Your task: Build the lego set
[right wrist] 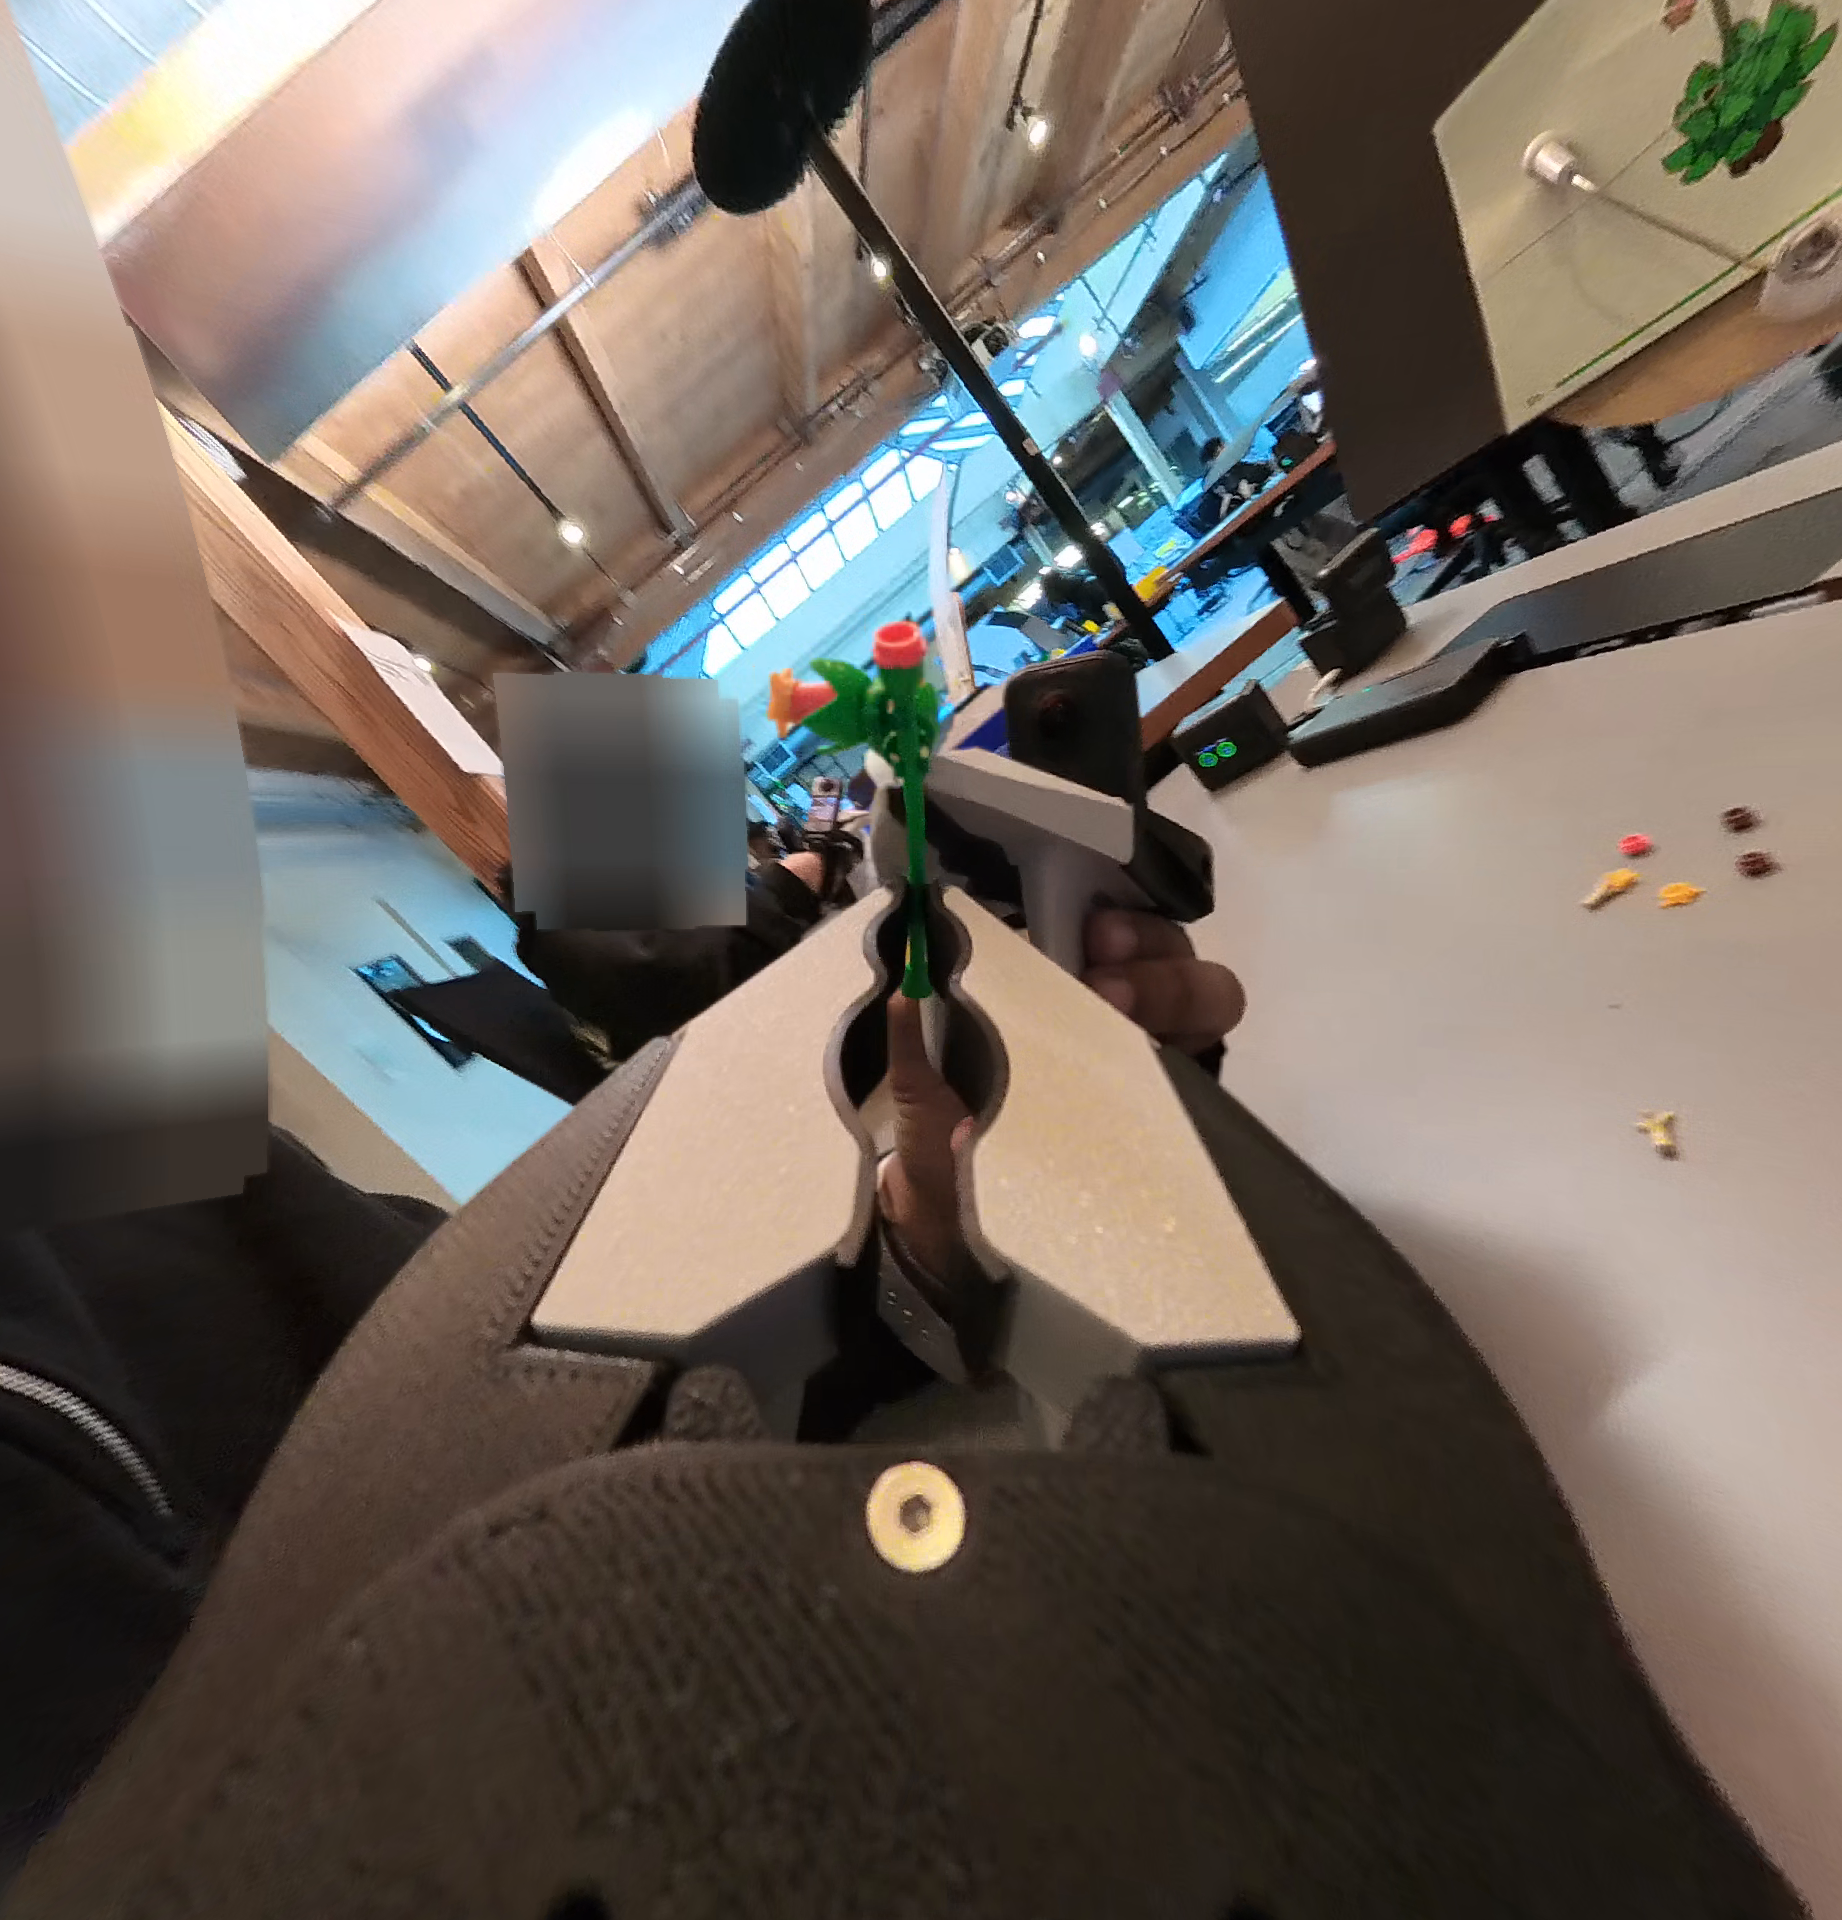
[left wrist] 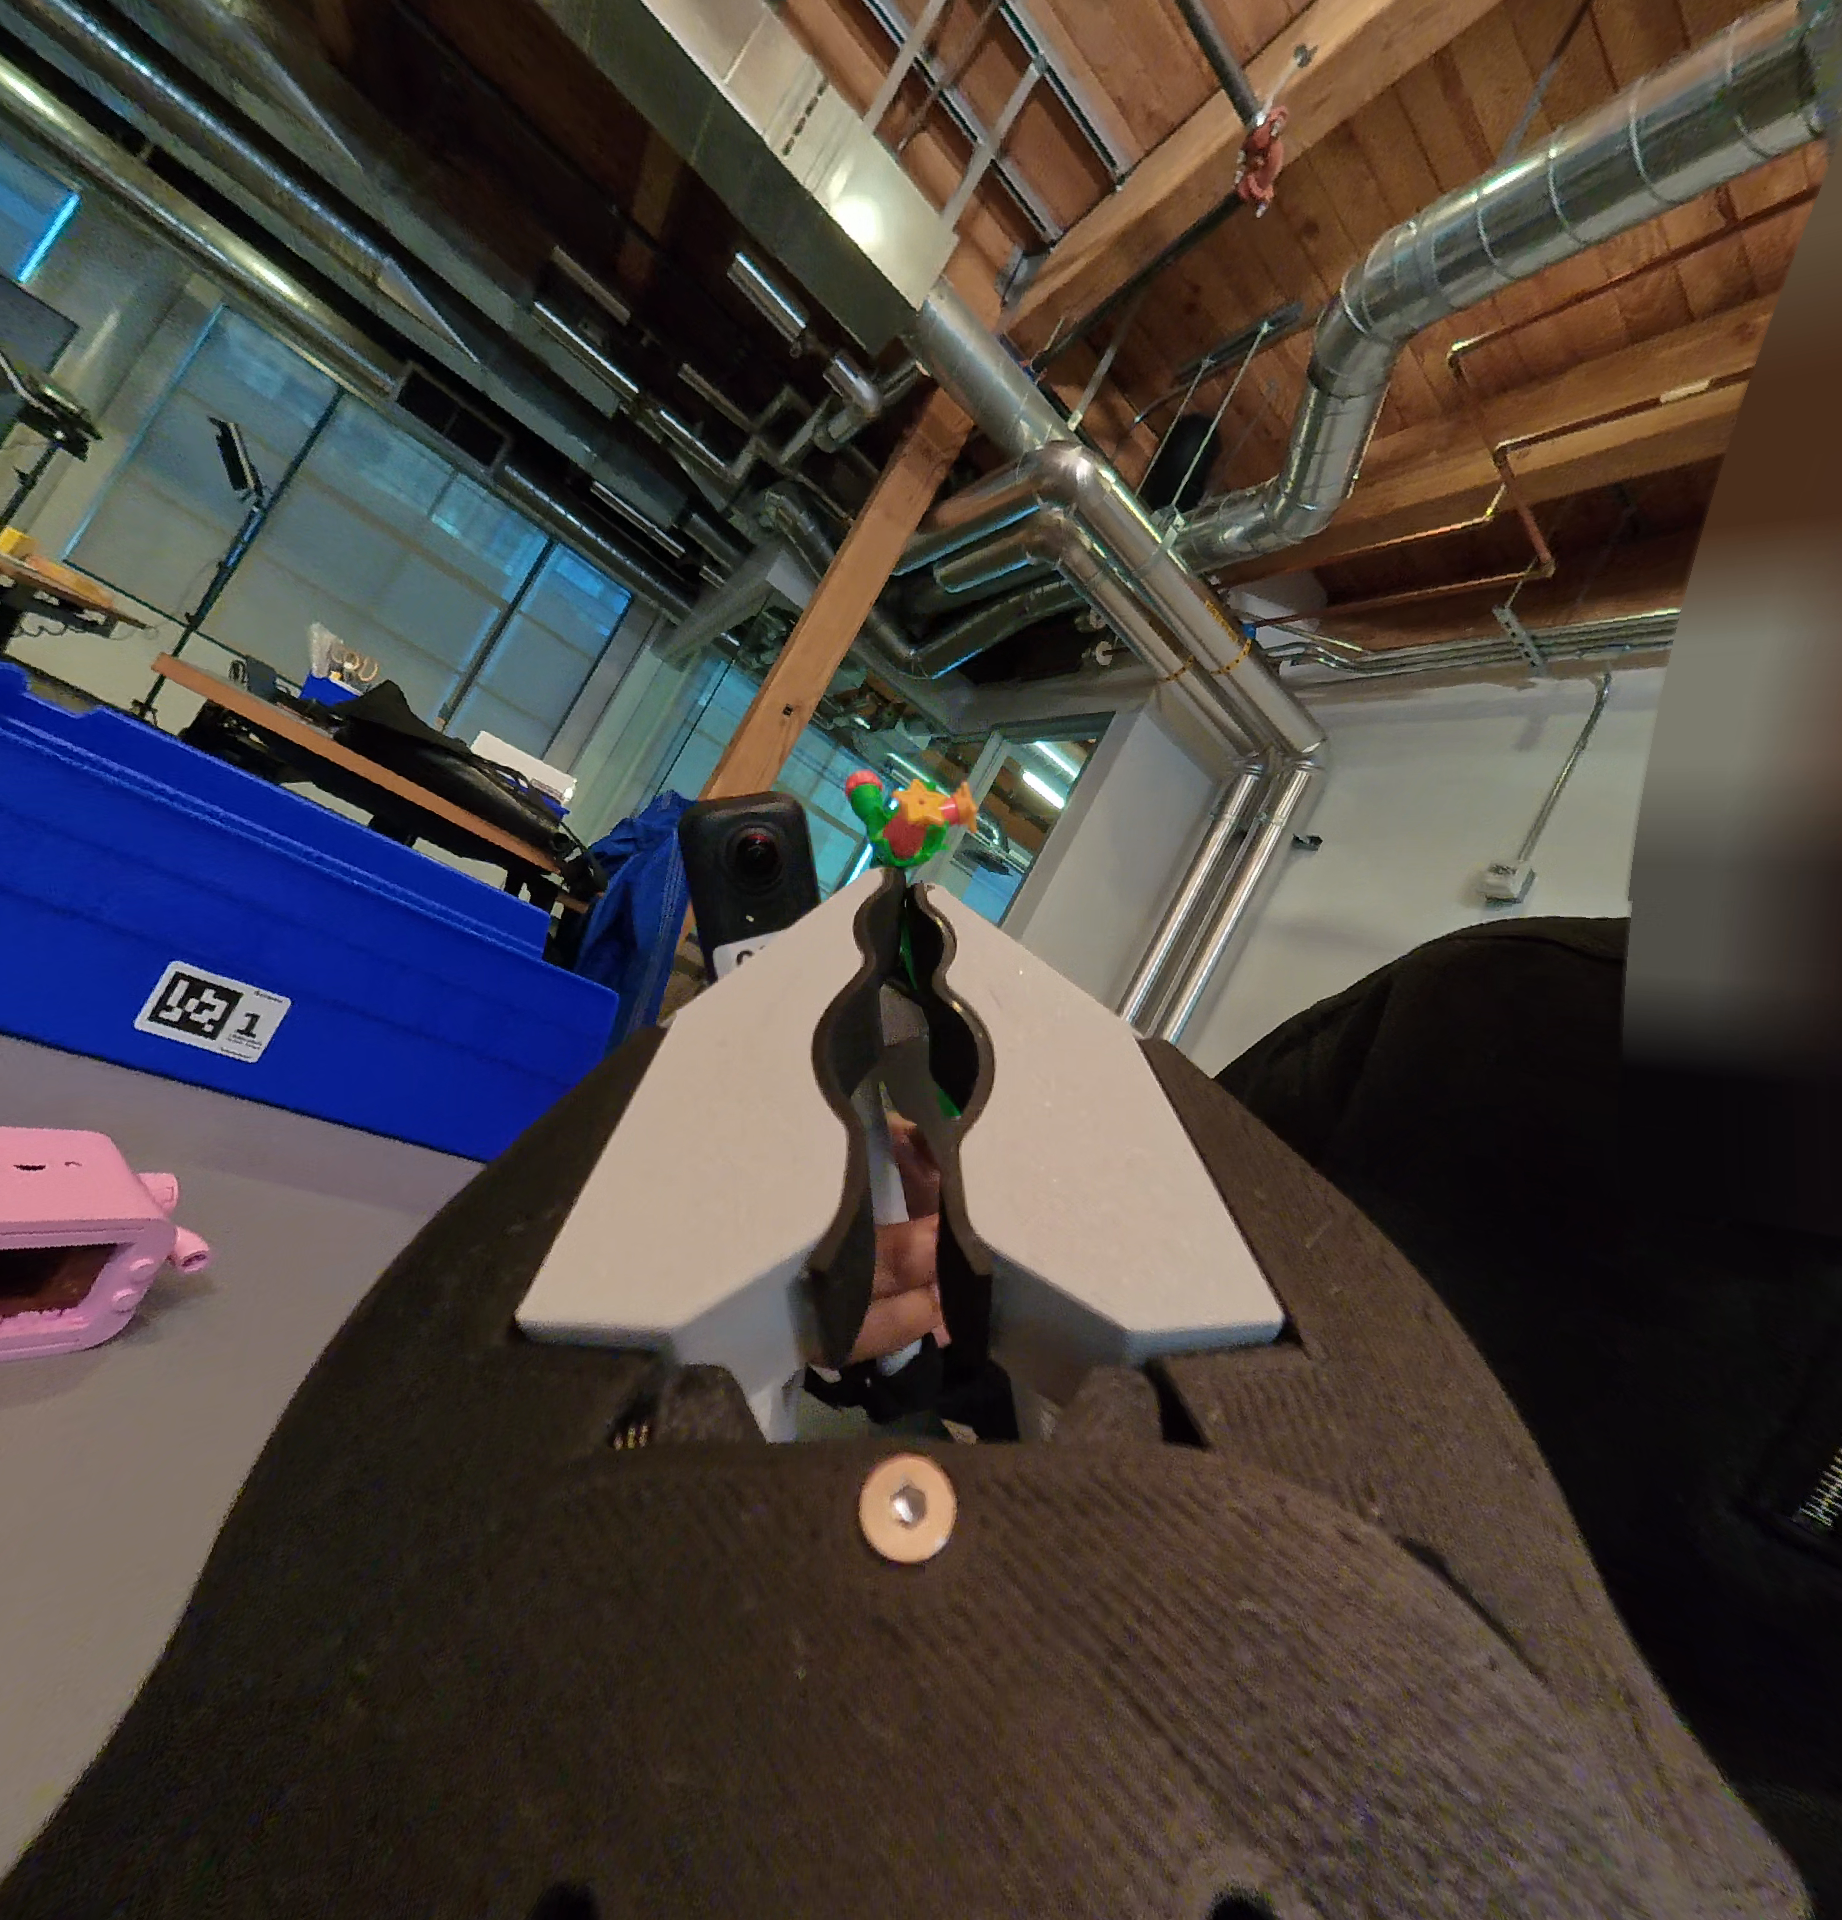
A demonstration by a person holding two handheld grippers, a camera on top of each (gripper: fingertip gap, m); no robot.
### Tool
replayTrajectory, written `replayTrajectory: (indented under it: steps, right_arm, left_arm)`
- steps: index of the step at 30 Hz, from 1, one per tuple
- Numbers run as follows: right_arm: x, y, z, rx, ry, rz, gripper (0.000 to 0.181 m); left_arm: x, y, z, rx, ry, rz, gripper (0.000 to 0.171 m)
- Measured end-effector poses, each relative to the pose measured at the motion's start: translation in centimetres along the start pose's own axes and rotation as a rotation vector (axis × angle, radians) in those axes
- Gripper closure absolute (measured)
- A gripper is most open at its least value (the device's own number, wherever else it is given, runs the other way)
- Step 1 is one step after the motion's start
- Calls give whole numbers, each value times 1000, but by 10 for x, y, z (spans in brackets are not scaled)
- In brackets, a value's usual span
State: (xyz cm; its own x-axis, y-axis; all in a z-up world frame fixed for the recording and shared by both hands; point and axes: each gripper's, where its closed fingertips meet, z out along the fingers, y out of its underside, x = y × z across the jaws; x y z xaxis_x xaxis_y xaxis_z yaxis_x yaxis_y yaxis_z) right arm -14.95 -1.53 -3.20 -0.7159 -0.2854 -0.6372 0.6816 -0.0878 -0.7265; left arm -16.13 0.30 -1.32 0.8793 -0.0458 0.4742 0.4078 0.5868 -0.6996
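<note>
Left wrist view: left gripper (left wrist: 904,902) is nearly closed on the lego flower's (left wrist: 912,821) green stem, which runs down between the fingers, held up off the grey table (left wrist: 221,1299); the exact contact is hidden by the pads. Right wrist view: right gripper (right wrist: 912,902) is pinched onto the same thin stem (right wrist: 915,914), the left gripper just behind it. It looks light, stiff and snappable, so grip low on the stem; loose pieces (right wrist: 1665,878) on the table are too small to identify.

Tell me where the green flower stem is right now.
The green flower stem is up off the table, pinched at the tips of the right gripper, with the left gripper closing in just behind it; the loose pieces lie on the table to the right.
</note>
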Motion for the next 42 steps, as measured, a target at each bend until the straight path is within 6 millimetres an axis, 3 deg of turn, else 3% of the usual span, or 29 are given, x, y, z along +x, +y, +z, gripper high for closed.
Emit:
replayTrajectory:
  steps: [10, 16, 24, 42]
  right_arm:
    - [7, -39, -28, 219, 37, -9, 181]
    - [4, -38, -24, 220, 97, -122, 181]
    - [4, -35, -21, 178, 143, -205, 181]
    - [2, -27, -22, 19, 136, -267, 178]
  left_arm:
    - [-5, 4, 0, -26, -35, 13, 157]
    - [-15, 22, 10, -108, -104, 47, 164]
    - [-13, 14, 6, -71, -95, 50, 169]
    - [-9, 18, 6, -110, -75, 52, 169]
